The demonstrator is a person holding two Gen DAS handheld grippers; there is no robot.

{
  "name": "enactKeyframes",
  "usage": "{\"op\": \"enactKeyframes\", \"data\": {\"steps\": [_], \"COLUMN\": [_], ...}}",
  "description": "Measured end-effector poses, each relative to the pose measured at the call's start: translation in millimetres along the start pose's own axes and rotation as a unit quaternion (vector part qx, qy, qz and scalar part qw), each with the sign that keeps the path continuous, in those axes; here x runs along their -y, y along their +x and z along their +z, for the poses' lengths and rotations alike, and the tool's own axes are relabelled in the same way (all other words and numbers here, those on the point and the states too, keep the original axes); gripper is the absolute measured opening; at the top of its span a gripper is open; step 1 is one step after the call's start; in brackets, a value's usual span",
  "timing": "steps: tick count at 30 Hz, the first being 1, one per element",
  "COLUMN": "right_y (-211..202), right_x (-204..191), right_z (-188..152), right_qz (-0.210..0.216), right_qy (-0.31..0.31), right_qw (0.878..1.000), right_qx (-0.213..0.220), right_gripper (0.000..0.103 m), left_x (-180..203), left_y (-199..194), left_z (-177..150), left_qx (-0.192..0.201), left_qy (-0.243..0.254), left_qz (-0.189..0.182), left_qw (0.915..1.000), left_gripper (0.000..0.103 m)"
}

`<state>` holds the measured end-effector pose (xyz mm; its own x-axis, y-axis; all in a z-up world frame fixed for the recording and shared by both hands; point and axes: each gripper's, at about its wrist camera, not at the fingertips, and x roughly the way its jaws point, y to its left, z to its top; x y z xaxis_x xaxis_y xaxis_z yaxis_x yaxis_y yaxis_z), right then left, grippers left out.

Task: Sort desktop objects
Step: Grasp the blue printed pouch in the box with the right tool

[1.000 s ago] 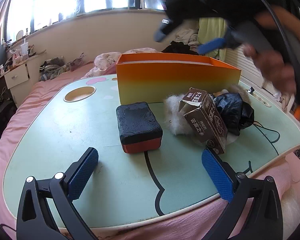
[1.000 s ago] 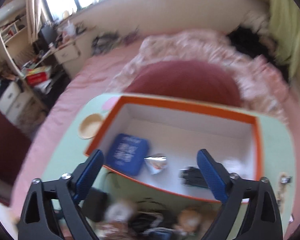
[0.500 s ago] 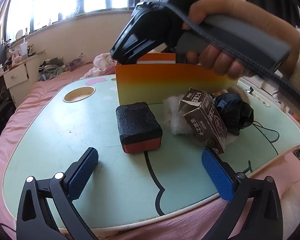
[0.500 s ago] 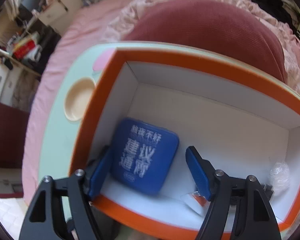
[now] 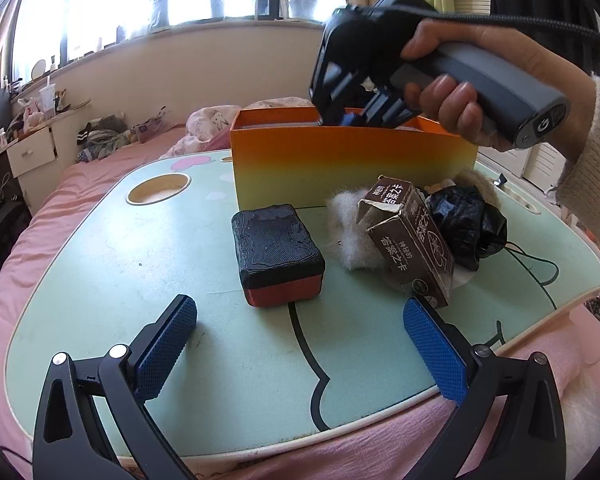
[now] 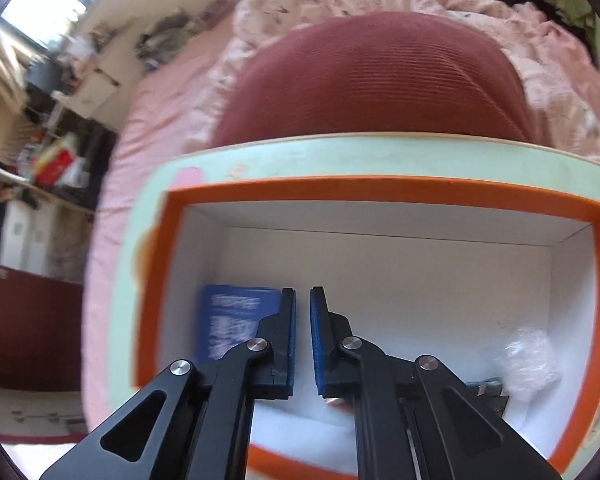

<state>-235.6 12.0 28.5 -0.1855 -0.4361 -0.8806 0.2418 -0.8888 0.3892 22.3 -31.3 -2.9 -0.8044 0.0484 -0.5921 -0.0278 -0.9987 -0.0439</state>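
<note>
An orange box (image 5: 352, 168) stands at the back of the mint-green lap table (image 5: 140, 280). In front of it lie a black-and-red block (image 5: 278, 254), a brown carton (image 5: 410, 240), white fluff (image 5: 350, 240) and a black bag (image 5: 466, 220). My left gripper (image 5: 300, 344) is open and empty above the table's near edge. My right gripper (image 6: 302, 344) dips into the orange box (image 6: 380, 190) with its jaws nearly together and nothing between them. It also shows in the left wrist view (image 5: 354, 120). Beside it in the box lies a blue pouch (image 6: 232, 324).
Crumpled clear plastic (image 6: 528, 356) and a small dark item (image 6: 488, 388) lie at the box's right end. A round cup recess (image 5: 158, 194) sits in the table's far left. A dark-red cushion (image 6: 372, 80) and pink bedding lie beyond the table.
My right gripper has gone down into the orange box and closed its jaws from wide open to nearly together. The left gripper has not moved.
</note>
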Motion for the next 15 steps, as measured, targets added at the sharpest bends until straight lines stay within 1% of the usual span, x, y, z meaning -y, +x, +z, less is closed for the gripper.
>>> {"op": "enactKeyframes", "data": {"steps": [1, 2, 3, 4, 5, 7, 8, 9, 10, 13, 14, 15], "right_y": [-2.0, -2.8, -3.0, -1.7, 2.3, 19.6, 32.0, 34.6, 34.7, 33.4, 32.0, 32.0], "right_x": [-2.8, -8.3, -14.6, -21.6, -31.5, -47.3, -53.9, -59.0, -62.2, -68.2, -69.4, -71.6], "right_z": [-1.3, -2.6, -4.3, -5.4, -7.4, -12.7, -15.7, -18.5, -19.8, -20.2, -20.8, -22.4], "right_qz": [0.017, 0.021, 0.013, 0.0, -0.02, -0.075, -0.112, -0.107, -0.111, -0.137, -0.14, -0.125], "right_qy": [0.005, 0.007, 0.002, -0.01, -0.03, -0.07, -0.095, -0.107, -0.112, -0.128, -0.126, -0.126], "right_qw": [1.0, 1.0, 1.0, 1.0, 0.999, 0.994, 0.988, 0.988, 0.987, 0.982, 0.982, 0.983], "right_qx": [0.001, 0.002, 0.006, 0.011, 0.008, -0.022, -0.046, -0.038, -0.033, -0.027, -0.026, -0.034], "right_gripper": [0.035, 0.068, 0.078, 0.082, 0.082, 0.081, 0.082, 0.081, 0.081, 0.081, 0.077, 0.074], "left_x": [0.0, -0.1, 0.0, 0.0, 0.1, -0.1, 0.2, -0.2, -0.6, -1.5, -1.1, -1.0], "left_y": [-0.1, -0.1, 0.0, 0.1, 0.2, -0.1, 0.1, 0.3, 0.1, 0.5, 0.3, 0.1], "left_z": [0.0, 0.0, 0.0, 0.1, 0.2, 0.0, 0.4, -0.1, -0.4, 0.2, 0.5, 0.3], "left_qx": [0.0, 0.0, 0.0, 0.0, 0.0, 0.0, 0.0, -0.001, -0.001, -0.001, 0.0, 0.001], "left_qy": [0.0, 0.0, 0.0, 0.0, 0.0, 0.0, 0.0, -0.001, -0.002, -0.003, -0.002, -0.002], "left_qz": [0.0, 0.0, 0.0, 0.0, 0.0, 0.0, 0.0, 0.0, -0.001, -0.002, -0.002, -0.002], "left_qw": [1.0, 1.0, 1.0, 1.0, 1.0, 1.0, 1.0, 1.0, 1.0, 1.0, 1.0, 1.0], "left_gripper": [0.103, 0.103, 0.103, 0.103, 0.103, 0.103, 0.103, 0.103, 0.103, 0.103, 0.103, 0.103]}}
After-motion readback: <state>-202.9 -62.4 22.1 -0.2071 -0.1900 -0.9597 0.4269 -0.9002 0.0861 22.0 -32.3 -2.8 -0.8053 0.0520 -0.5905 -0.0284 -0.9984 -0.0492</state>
